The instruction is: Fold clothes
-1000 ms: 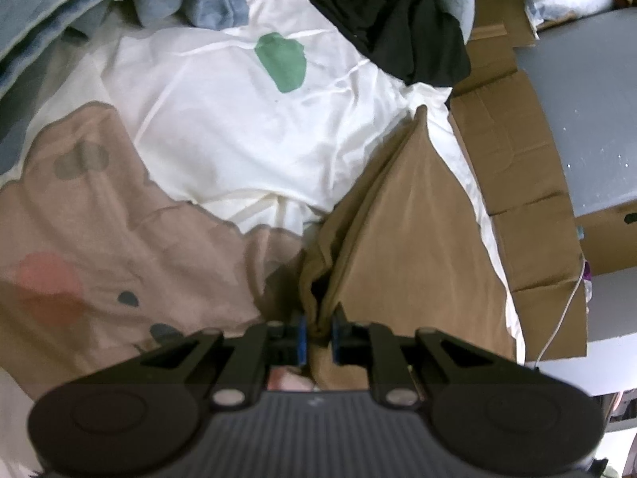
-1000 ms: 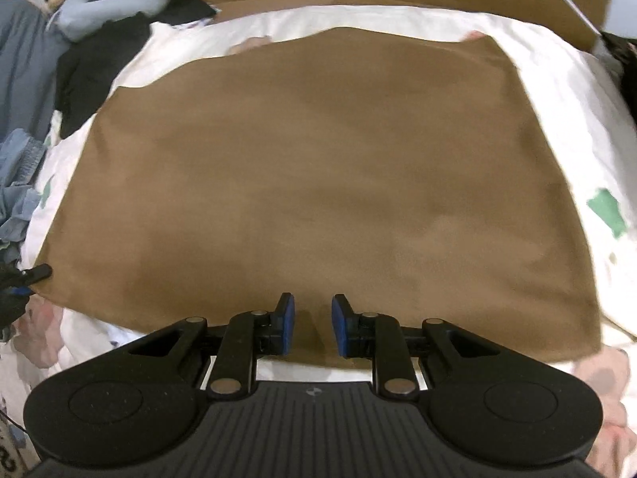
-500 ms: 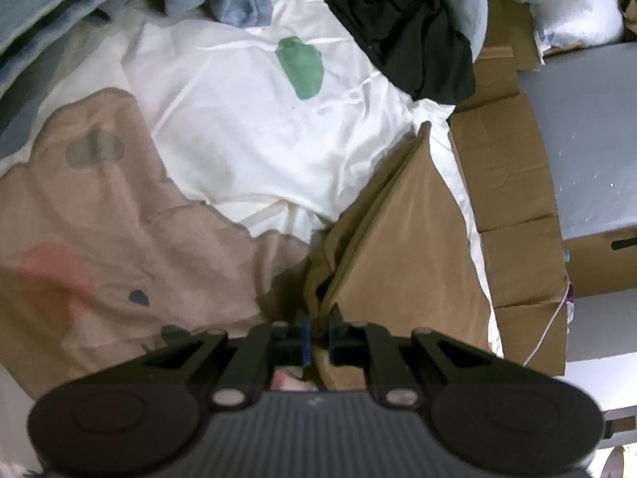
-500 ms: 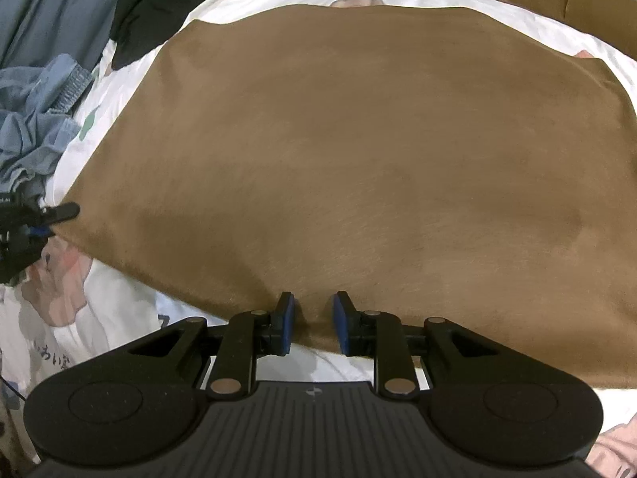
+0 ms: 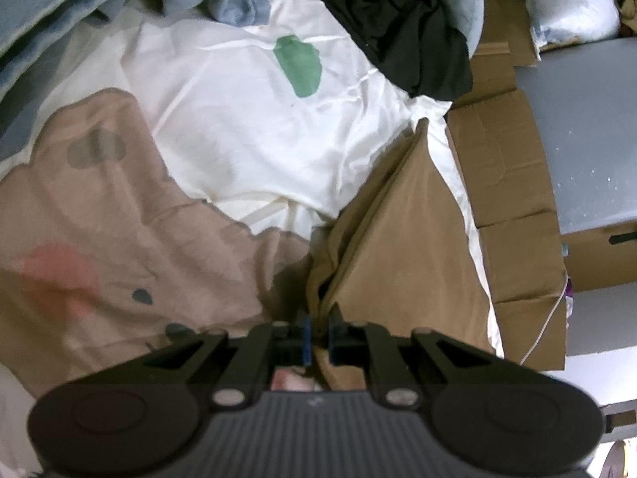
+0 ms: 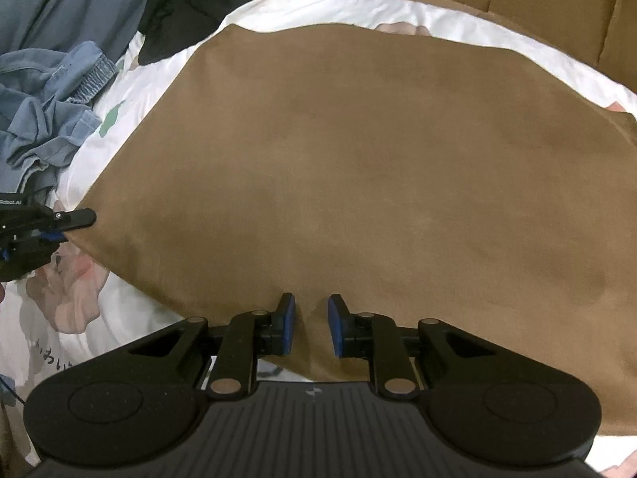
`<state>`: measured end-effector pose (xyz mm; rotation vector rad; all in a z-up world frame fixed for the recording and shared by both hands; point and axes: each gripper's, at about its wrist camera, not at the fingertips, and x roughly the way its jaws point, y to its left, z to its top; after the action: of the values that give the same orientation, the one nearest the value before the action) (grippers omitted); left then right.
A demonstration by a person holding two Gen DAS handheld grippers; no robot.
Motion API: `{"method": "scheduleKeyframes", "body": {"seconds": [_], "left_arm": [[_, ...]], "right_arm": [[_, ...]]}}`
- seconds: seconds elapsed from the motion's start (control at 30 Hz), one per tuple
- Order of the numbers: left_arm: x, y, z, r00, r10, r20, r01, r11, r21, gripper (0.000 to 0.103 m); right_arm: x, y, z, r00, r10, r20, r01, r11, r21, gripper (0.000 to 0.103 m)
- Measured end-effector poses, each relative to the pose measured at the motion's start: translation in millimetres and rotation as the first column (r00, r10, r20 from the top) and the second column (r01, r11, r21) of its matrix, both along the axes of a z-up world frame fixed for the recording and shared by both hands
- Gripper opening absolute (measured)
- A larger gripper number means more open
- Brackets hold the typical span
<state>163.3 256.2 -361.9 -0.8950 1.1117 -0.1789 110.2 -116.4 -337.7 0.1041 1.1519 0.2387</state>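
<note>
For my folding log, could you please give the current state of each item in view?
Flat brown cloth: spread out, one corner lifted.
Left gripper: shut on the cloth's corner.
Right gripper: open, over the near edge.
Black garment: crumpled.
Blue denim garment: crumpled.

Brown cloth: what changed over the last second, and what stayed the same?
The left gripper closed tighter on the corner of the brown cloth, and it now shows closer in the right wrist view. The right gripper is still open over the near edge, gripping nothing. The cloth remains spread flat on the bed sheet.
</note>
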Motion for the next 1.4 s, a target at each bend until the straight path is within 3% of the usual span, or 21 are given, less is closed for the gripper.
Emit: {"method": "scheduleKeyframes", "body": {"seconds": [0.2, 0.33, 0.8, 1.4], "left_arm": [[-0.3, 0.6, -0.2, 1.0, 0.001, -0.001, -0.001, 1.0, 0.0, 0.008], [-0.7, 0.7, 0.4, 1.0, -0.001, 0.001, 0.001, 1.0, 0.001, 0.008], [0.2, 1.9, 0.7, 1.0, -0.009, -0.001, 0.009, 1.0, 0.005, 0.008], [4.2, 1.6, -1.6, 1.0, -0.026, -0.008, 0.026, 1.0, 0.014, 0.008]], "right_arm": [[-10.0, 16.0, -6.1, 0.999, 0.044, -0.021, -0.044, 0.999, -0.013, 0.021], [-3.5, 10.7, 1.3, 1.0, 0.014, -0.001, -0.014, 1.0, -0.001, 0.02], [83.1, -32.7, -0.4, 0.988, -0.092, 0.125, 0.102, 0.992, -0.078, 0.02], [171.3, -58.9, -19.3, 0.953, -0.23, 0.196, 0.248, 0.966, -0.075, 0.019]]}}
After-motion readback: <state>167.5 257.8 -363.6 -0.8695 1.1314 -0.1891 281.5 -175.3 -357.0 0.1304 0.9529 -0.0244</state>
